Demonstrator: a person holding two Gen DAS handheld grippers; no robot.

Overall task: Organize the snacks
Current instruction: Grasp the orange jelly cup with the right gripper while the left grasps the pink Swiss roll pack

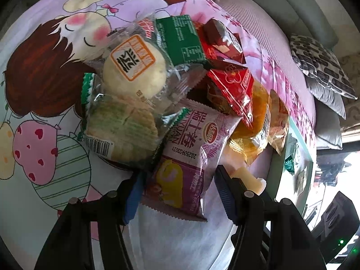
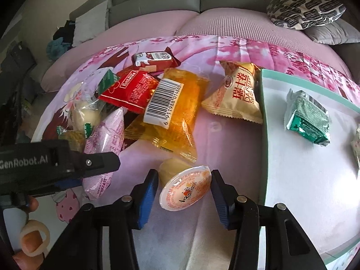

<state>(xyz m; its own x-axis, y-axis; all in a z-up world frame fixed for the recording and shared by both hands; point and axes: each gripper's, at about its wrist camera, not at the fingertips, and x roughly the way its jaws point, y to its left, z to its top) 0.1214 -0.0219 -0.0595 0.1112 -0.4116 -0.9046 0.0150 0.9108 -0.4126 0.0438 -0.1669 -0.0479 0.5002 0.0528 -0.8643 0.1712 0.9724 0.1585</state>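
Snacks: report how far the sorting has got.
Done: one green packet lies in the tray. In hand: the right tool is open around the jelly cup; the left tool is open around the purple packet. Left: the rest of the pile on the cloth.

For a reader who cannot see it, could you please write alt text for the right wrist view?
The open right gripper straddles a jelly cup lying on its side on a pink cloth. Behind it lies a pile of snacks, with a tray to the right.
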